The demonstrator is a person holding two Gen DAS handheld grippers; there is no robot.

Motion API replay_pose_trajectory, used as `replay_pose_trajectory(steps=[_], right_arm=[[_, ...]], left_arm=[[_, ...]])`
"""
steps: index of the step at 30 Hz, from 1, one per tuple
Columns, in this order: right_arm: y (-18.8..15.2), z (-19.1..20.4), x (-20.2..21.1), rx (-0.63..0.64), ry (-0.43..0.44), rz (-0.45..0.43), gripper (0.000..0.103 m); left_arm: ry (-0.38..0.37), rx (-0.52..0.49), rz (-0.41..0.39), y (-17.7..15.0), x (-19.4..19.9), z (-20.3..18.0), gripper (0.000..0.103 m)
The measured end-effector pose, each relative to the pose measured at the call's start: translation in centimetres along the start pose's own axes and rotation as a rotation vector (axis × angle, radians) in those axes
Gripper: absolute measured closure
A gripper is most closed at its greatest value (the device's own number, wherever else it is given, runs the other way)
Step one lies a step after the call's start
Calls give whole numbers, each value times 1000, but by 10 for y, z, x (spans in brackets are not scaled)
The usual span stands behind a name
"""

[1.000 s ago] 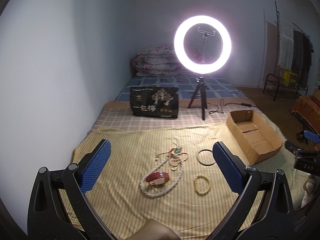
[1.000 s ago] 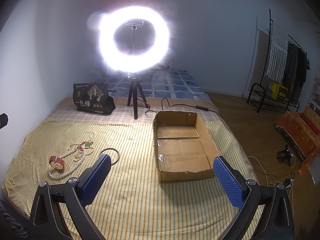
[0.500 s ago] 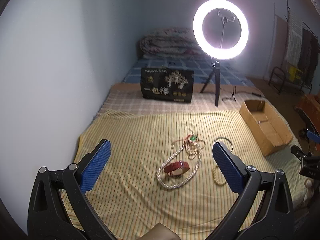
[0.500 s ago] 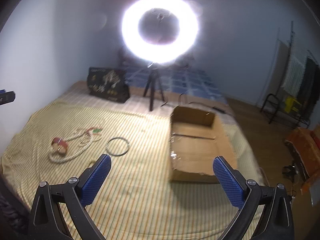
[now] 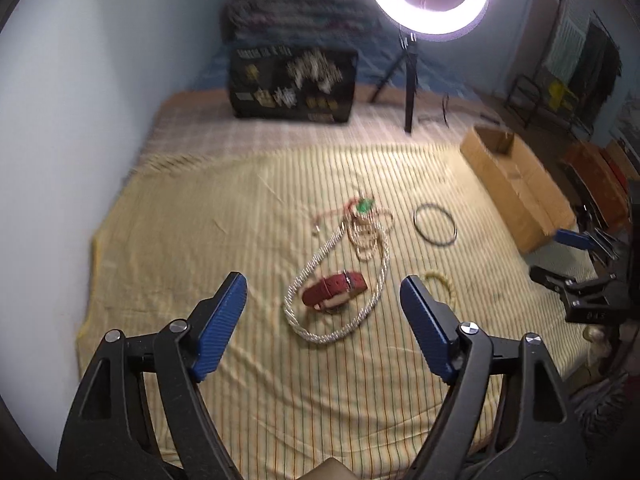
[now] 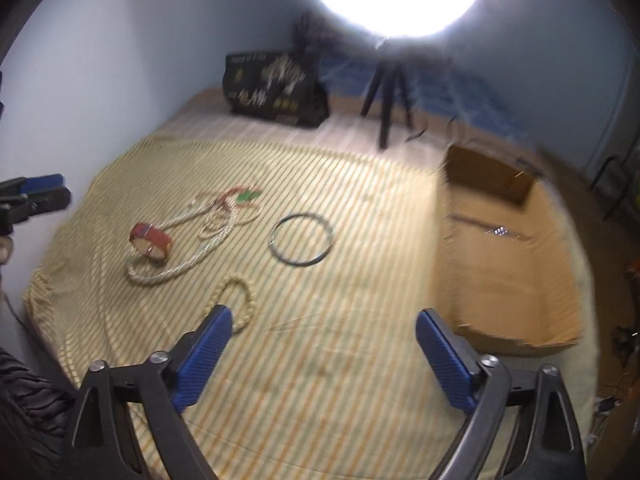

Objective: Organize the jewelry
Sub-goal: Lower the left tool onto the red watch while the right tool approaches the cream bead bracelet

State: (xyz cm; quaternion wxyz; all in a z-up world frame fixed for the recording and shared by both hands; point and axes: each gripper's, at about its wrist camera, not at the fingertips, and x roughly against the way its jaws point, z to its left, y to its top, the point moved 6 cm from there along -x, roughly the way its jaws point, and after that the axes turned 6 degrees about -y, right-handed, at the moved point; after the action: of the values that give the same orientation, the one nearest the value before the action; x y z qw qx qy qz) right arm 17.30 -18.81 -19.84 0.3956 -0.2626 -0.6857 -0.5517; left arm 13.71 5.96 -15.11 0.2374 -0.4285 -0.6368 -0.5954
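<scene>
Two grippers point down at the striped yellow cloth (image 5: pixel 192 240). Our left gripper (image 5: pixel 324 300) has jaws apart, just narrowing, nothing pressed between them; the red bracelet (image 5: pixel 334 290) inside the rope necklace (image 5: pixel 316 264) lies at centre frame, beyond the tips. Our right gripper (image 6: pixel 320 338) likewise has been closing a little and holds nothing. A beaded bracelet (image 6: pixel 240 300) sits by its left finger, the metal bangle (image 6: pixel 301 240) at mid-frame, and the cardboard box (image 6: pixel 508 264) at right.
</scene>
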Motion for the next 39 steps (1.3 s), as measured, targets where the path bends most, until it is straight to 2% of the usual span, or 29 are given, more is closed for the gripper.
replay_pose_trajectory(steps=[3,4,9,13,20,27,36,39], right_arm=[[0,5,-17,-20,44,55,20],[0,6,-20,-25,52,65,23],[-1,11,-30,-21,74,93,26],[-3,16,-40,-9,92,127,33],[-7,26,-61,0,131,181,43],[-6,32,-75,-31,172,215,47],[-5,40,-88,-40,193,244,53],[-7,42,-94,-46,198,258,55]], left_arm=[[-10,8,69,-4,-22,6,35],[-17,-2,86,-5,-26,6,36],[23,-129,100,-11,-37,-2,36],[44,-205,117,-15,-50,-7,36],[40,-245,149,-12,-70,-5,36],[52,-318,177,-14,-90,-12,36],[67,-334,194,-11,-109,-6,36],[46,-339,200,-13,-112,-8,36]])
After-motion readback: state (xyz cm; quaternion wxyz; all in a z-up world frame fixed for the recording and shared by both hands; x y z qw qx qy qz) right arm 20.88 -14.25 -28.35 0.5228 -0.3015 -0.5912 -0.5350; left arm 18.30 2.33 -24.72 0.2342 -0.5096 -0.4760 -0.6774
